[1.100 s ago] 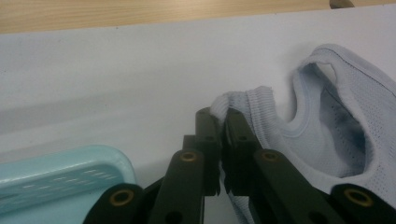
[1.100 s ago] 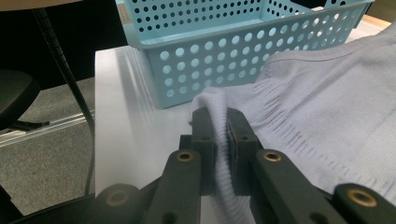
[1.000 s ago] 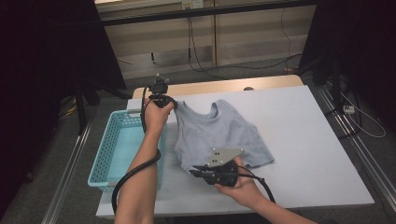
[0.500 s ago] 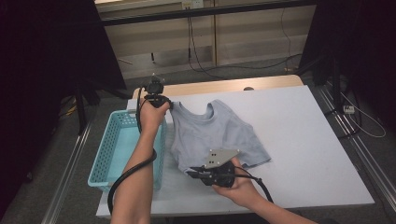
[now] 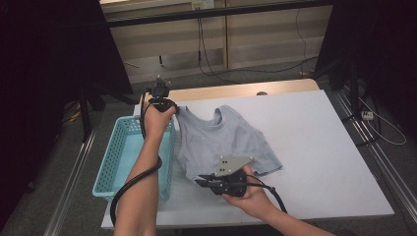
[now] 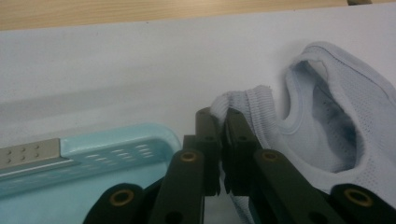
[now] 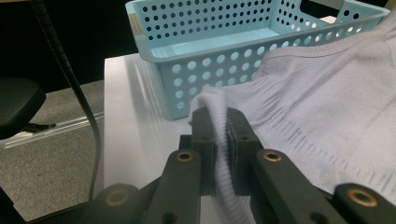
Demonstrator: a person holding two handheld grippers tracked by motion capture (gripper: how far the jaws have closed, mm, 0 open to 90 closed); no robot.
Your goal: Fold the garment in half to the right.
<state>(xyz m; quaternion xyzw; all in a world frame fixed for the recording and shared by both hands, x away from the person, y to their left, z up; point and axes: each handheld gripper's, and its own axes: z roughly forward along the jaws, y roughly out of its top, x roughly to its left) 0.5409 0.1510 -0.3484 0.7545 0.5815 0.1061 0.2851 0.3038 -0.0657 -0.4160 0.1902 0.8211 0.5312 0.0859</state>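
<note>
High view: the light-blue perforated plastic basket (image 5: 129, 162) stands just left of both grippers, its visible floor bare, its near end hidden behind the person's forearm. The left gripper (image 5: 173, 110) pinches a shoulder strap of the pale grey knitted sleeveless top (image 5: 221, 140), spread on the white table (image 5: 319, 147). The right gripper (image 5: 198, 180) clamps the top's ribbed hem, its fingertips hard to make out.

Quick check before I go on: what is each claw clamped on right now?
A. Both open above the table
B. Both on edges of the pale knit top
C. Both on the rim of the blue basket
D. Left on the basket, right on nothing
B: the left claw pinches a shoulder strap of the pale knit top, and the right claw pinches its ribbed hem; the blue basket sits beside it, ungripped.
</note>
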